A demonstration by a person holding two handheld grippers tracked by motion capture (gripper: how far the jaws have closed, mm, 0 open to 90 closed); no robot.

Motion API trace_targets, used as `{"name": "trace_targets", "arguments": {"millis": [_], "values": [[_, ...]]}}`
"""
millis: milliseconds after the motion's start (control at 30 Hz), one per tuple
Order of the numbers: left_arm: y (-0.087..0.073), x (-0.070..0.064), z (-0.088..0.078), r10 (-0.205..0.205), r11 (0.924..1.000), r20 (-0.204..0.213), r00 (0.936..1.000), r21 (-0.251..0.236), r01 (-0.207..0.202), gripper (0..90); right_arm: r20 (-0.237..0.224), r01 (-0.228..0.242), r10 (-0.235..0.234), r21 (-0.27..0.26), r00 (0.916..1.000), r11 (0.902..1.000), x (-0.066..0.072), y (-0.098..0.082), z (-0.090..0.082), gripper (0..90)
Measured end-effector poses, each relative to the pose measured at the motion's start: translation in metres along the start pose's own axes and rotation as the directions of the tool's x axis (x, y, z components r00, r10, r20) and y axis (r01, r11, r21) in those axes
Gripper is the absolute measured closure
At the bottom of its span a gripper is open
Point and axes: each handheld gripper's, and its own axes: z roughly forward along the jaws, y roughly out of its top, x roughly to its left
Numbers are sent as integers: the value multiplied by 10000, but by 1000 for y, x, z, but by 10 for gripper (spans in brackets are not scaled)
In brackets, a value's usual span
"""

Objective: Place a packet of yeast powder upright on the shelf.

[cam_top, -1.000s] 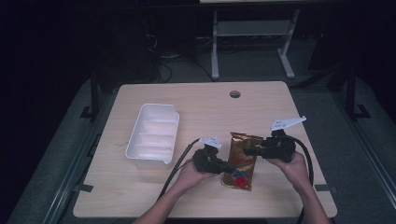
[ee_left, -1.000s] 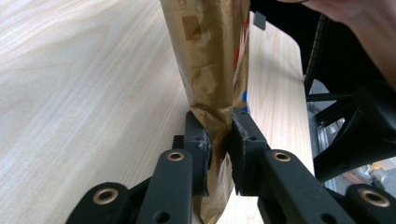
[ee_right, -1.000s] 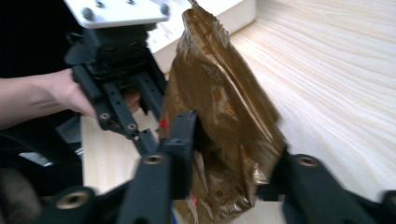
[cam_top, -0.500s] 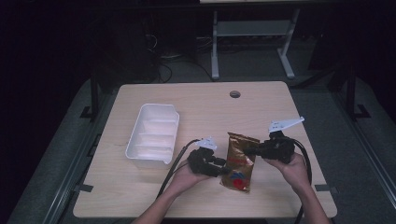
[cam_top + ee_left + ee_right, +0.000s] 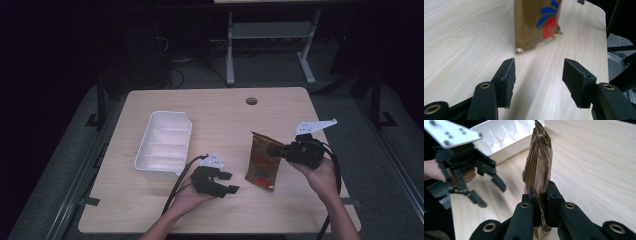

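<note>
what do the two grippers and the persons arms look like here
Both are black handheld tools. The left gripper and right gripper each carry a pale grey three-cornered plate with small screw holes on top and trail a black cable. Each has two blocky black jaws with flat pads, hinged on brass-coloured pivot rings. The forearms are bare, with no sleeves in sight.

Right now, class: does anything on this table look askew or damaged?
Only the packet: it hangs tilted off the table, pinched at one edge by the right gripper, its foil creased there. The tray sits intact.
</note>
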Motion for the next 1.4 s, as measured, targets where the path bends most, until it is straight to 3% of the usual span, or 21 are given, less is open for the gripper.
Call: {"name": "trace_targets", "arguments": {"millis": [100,500,1033,1400], "values": [[-3,-3,-1,72,10000,-55,10000,45,-72,409,172,72,-72,13,9998,10000,-2,5,0,855],[-16,-14,-14,451,9990,-365,9983,99,-447,336,77,76,-75,-149,9999,9999,-9,26,7,855],[-35,-25,-30,743,9971,-506,9959,224,-733,258,-231,642,-644,-58,9977,9979,2,64,29,852],[-41,-31,-32,950,9955,-581,9938,97,-946,239,-829,838,-852,-200,9929,9963,13,87,54,852]]}}
